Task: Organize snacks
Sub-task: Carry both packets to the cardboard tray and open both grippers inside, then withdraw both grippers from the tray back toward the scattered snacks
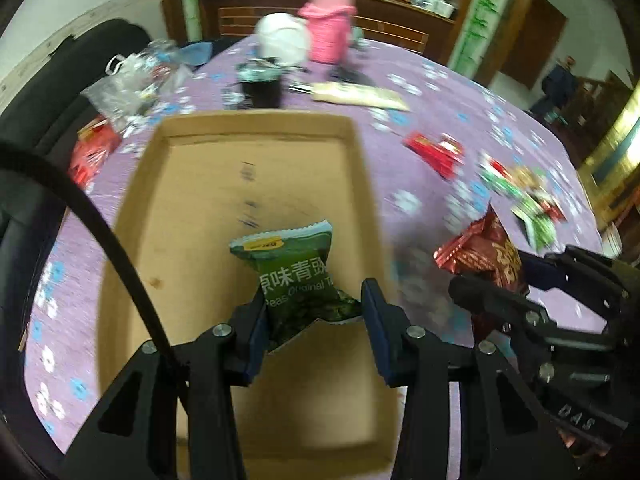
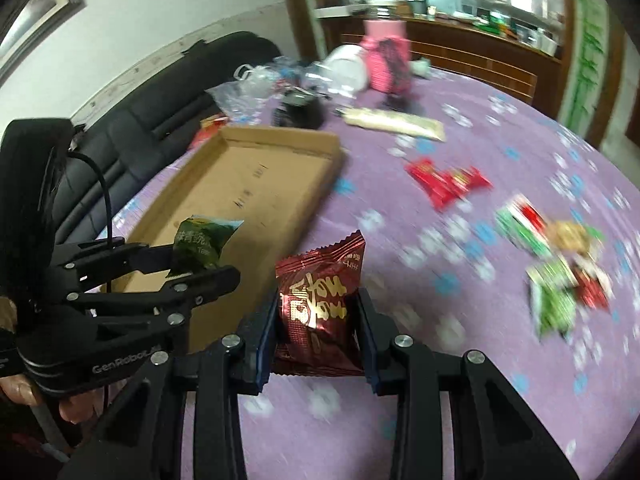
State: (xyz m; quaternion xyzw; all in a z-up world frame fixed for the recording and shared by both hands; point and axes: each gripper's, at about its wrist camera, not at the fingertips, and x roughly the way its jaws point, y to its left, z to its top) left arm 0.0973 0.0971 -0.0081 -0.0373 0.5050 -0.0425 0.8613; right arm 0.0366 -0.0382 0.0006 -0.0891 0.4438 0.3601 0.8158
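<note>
Over the open cardboard tray (image 1: 208,184) my left gripper (image 1: 316,300) is shut on a green pea packet (image 1: 296,272), its pads pressing the packet's lower sides. To its right, above the purple cloth, my right gripper (image 1: 500,284) holds a dark red snack packet (image 1: 480,254). In the right wrist view the right gripper (image 2: 318,304) is shut on that dark red packet (image 2: 320,300), held upright over the cloth beside the tray (image 2: 256,176). There the left gripper (image 2: 200,266) carries the green packet (image 2: 204,242) above the tray's near end.
Loose red packets (image 2: 444,182) and a heap of green and red packets (image 2: 556,264) lie on the flowered purple tablecloth (image 2: 460,360) to the right. A long beige packet (image 2: 396,122), a black cup (image 2: 298,112), plastic bags, a white object and a pink bag (image 2: 386,60) stand behind the tray. A black sofa (image 2: 132,120) lies left.
</note>
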